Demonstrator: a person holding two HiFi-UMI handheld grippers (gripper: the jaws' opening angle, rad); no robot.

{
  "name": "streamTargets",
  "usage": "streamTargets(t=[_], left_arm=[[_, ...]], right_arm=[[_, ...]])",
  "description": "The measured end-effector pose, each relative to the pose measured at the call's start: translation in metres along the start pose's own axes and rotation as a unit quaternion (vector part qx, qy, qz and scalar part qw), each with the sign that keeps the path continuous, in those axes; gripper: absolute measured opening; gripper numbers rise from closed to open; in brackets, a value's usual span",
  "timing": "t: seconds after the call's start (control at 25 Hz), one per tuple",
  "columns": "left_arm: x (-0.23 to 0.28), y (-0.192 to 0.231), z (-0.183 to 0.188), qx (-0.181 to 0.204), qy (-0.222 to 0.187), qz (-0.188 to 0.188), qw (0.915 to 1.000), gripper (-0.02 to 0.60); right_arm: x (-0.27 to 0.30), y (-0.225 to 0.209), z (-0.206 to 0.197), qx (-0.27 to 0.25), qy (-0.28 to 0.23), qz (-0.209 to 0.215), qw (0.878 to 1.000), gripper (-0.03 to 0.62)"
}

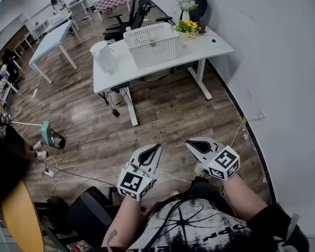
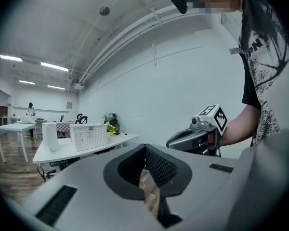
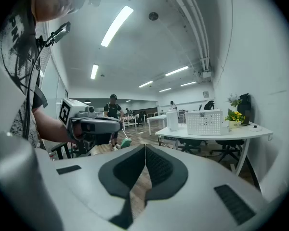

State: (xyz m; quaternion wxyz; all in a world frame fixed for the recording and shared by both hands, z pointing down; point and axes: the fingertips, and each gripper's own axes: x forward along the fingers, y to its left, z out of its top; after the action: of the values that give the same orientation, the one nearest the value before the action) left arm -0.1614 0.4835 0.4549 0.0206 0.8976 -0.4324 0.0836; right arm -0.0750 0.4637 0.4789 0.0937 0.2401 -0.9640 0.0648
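Left gripper (image 1: 158,147) and right gripper (image 1: 189,142) are held side by side, near each other, just in front of the person's body and above a wooden floor (image 1: 163,114); each has its jaws pressed together, with nothing between them; ahead, well apart from both, stands a white table (image 1: 212,46) bearing a white mesh basket (image 1: 155,51), a white cylindrical container (image 1: 104,56) and yellow flowers (image 1: 188,28); a white wall (image 1: 283,62) runs along the right.

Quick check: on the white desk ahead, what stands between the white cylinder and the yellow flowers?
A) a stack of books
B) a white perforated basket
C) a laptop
B: in the head view a white perforated basket stands on the white desk between the white cylinder and the yellow flowers.
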Motion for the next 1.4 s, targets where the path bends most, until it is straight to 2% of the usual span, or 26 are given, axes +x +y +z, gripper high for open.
streamTargets(t=[0.52, 0.96, 1.16, 1.4], left_arm=[[-0.003, -0.007, -0.001, 0.000, 0.001, 0.001, 1.0000, 0.011], [0.002, -0.007, -0.020, -0.031, 0.013, 0.007, 0.9994, 0.011], [0.017, -0.008, -0.031, -0.045, 0.026, 0.008, 0.9986, 0.011], [0.060, 0.000, -0.036, -0.052, 0.042, 0.009, 0.9977, 0.011]], right_arm=[[-0.005, 0.008, 0.004, 0.003, -0.015, 0.006, 1.000, 0.025], [-0.005, 0.008, -0.010, 0.012, -0.005, 0.016, 1.000, 0.025], [-0.004, -0.009, -0.023, 0.020, 0.007, 0.017, 1.000, 0.025], [0.001, -0.055, -0.033, 0.035, 0.009, 0.019, 0.999, 0.025]])
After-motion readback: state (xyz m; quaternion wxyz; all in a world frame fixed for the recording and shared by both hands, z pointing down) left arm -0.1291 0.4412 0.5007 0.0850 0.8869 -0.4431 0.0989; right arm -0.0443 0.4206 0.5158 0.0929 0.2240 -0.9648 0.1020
